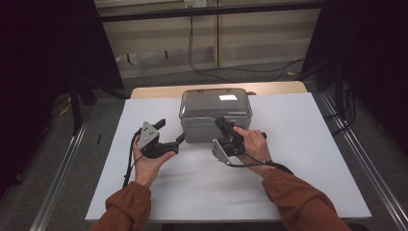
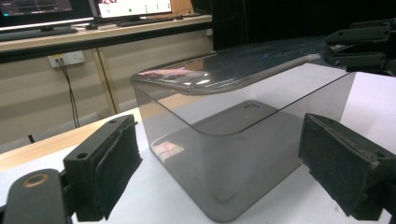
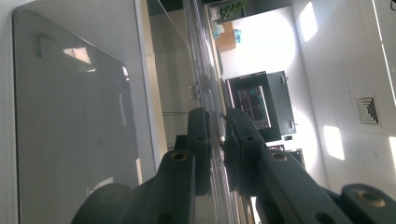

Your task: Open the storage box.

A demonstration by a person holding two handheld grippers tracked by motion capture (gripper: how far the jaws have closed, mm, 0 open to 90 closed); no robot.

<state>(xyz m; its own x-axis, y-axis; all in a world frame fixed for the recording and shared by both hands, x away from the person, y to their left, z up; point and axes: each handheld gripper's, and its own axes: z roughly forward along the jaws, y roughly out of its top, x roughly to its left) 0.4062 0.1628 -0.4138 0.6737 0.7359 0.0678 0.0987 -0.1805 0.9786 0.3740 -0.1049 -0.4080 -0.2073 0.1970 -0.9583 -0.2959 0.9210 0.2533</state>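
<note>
Smoky clear box (image 1: 215, 115) at the far middle of the white table (image 1: 298, 159), lid (image 2: 243, 65) not yet off; right gripper (image 1: 224, 126) clamped on the lid's near rim. Left gripper (image 1: 169, 131) beside the box, jaws wide apart, holding nothing; lifting seemingly still ahead.

Both forearms, in rust-orange sleeves, come in from six o'clock in the high view, each hand gripping one set of tongs. The left hand (image 1: 148, 161) lies palm up toward eight o'clock of the tabletop, and the left tongs (image 1: 169, 131) point toward two o'clock with their jaws spread wide, the two padded fingers (image 2: 108, 170) standing far apart in the left gripper view. The right hand (image 1: 254, 144) sits near the centre, rolled on its side, and the right tongs (image 1: 222, 122) reach toward eleven o'clock, their jaws drawn nearly together with a slim gap between them in the right gripper view.
</note>
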